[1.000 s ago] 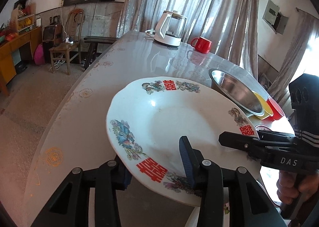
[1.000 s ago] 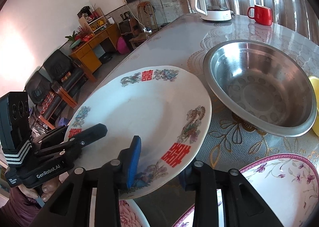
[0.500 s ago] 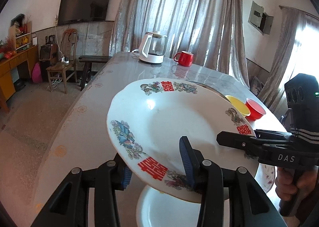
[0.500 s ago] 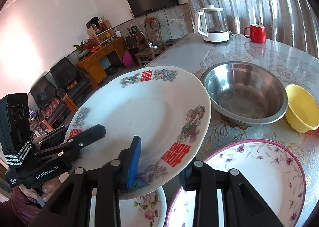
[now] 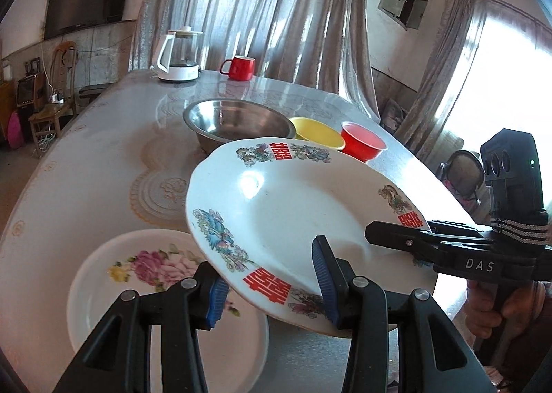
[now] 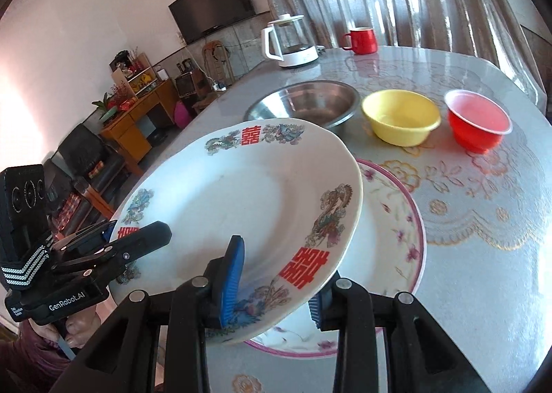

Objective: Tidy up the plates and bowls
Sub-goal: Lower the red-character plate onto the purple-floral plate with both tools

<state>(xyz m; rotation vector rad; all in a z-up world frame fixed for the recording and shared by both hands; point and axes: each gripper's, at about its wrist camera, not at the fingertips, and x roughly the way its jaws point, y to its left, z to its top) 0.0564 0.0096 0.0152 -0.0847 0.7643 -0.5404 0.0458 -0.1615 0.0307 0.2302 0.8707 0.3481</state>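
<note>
Both grippers hold one white plate with red characters and dragon prints (image 5: 293,207) (image 6: 241,200) in the air above the table. My left gripper (image 5: 272,286) is shut on its near rim; my right gripper (image 6: 276,282) is shut on the opposite rim. Each gripper shows in the other's view: the right one (image 5: 396,238), the left one (image 6: 138,238). Under the held plate lie a white plate with pink flowers (image 5: 145,275) and a larger purple-rimmed flowered plate (image 6: 390,231). Behind stand a steel bowl (image 6: 310,107), a yellow bowl (image 6: 400,117) and a red bowl (image 6: 477,124).
A white kettle (image 6: 289,41) and a red mug (image 6: 360,41) stand at the far end of the patterned table (image 6: 483,220). Curtains hang behind it. A chair, cabinets and sofas stand on the floor to the left.
Both grippers have lifted the plate and carried it back toward the near end of the table. The flowered plates and the three bowls have come into view beneath and behind it.
</note>
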